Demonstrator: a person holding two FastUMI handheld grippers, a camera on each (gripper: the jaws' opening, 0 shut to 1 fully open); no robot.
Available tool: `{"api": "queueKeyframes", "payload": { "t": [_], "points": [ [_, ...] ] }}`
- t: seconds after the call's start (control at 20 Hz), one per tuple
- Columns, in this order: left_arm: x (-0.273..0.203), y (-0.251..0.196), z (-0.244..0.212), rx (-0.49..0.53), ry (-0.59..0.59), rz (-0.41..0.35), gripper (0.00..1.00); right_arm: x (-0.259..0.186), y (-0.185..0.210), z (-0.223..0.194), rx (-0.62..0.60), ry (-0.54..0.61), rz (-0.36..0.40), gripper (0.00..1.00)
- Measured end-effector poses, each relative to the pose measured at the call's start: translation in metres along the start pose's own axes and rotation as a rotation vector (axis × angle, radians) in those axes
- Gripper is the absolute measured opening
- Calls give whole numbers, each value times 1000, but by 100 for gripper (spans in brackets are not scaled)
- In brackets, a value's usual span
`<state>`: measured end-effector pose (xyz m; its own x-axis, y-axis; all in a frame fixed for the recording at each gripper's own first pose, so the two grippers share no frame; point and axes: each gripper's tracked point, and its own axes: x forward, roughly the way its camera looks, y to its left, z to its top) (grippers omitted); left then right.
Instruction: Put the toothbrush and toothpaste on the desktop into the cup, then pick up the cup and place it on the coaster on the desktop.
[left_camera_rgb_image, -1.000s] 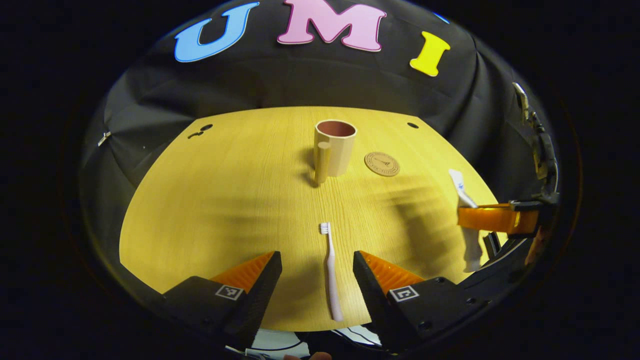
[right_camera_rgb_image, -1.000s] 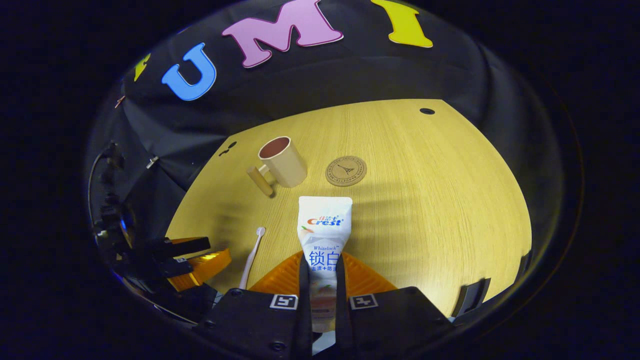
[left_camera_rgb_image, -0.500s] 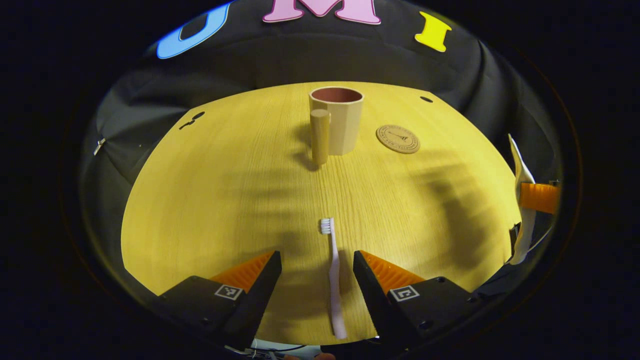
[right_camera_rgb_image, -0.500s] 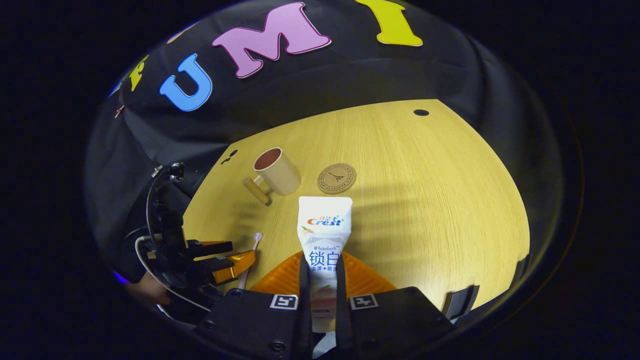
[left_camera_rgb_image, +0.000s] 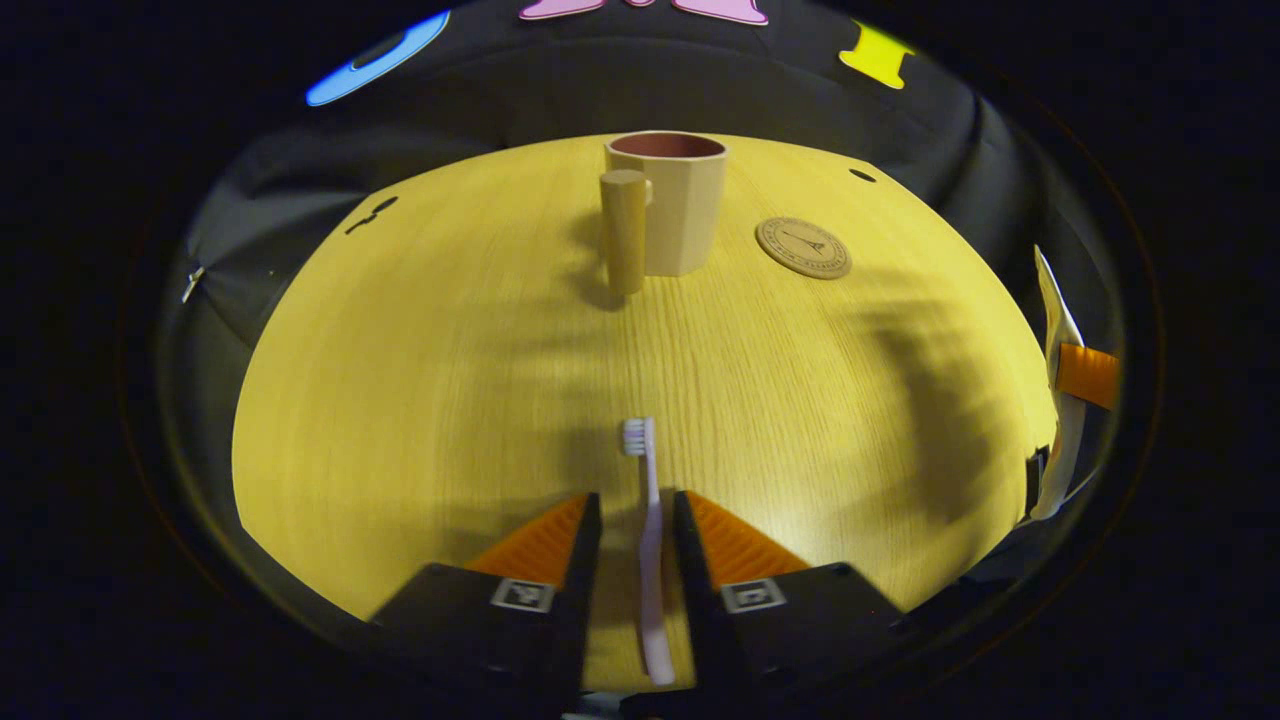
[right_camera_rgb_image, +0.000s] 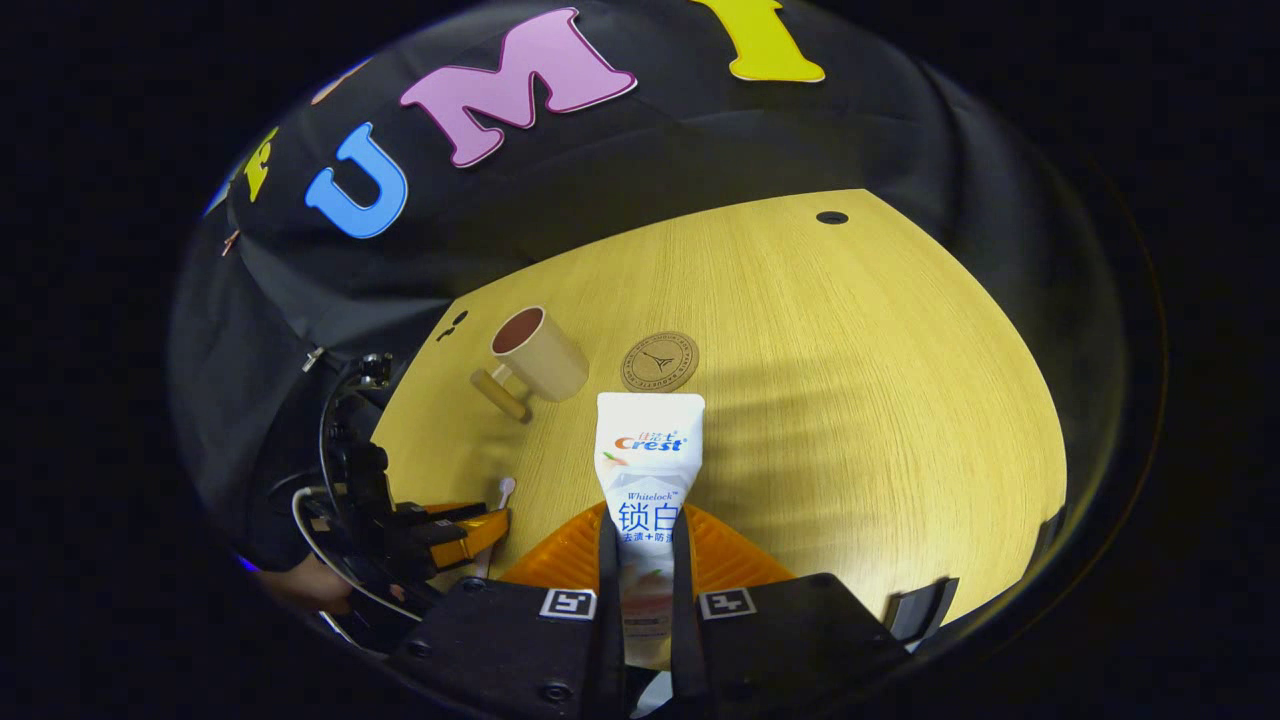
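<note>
Toothbrush lies between left hand-held gripper's fingers.

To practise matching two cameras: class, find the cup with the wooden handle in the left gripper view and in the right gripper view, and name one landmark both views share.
Left gripper view: the cup stands at top centre on the far part of the table, handle toward the camera.
Right gripper view: the cup sits left of centre, up and left of the held toothpaste.
Shared landmark: the round coaster, on the table just right of the cup.
</note>
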<state>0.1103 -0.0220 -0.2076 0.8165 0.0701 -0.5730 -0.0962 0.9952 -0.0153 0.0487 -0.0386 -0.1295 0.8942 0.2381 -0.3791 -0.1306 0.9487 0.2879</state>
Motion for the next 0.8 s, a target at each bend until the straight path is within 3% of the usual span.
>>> {"api": "queueKeyframes", "payload": {
  "t": [0.05,0.1,0.15,0.3,0.8],
  "points": [
    [0,1,-1,-4,-8,2,23,0,1,2,5,-8,3,22],
    [1,0,-1,5,-13,-5,21,-2,2,4,6,-13,5,22],
    [2,-2,-1,25,-17,-13,13,-3,2,5,6,-17,5,22],
    [2,-2,1,67,-22,-46,8,-3,4,4,15,-23,6,22],
    [-16,7,7,-55,-40,-207,6,-17,19,9,25,-68,-13,22]
  ]
}}
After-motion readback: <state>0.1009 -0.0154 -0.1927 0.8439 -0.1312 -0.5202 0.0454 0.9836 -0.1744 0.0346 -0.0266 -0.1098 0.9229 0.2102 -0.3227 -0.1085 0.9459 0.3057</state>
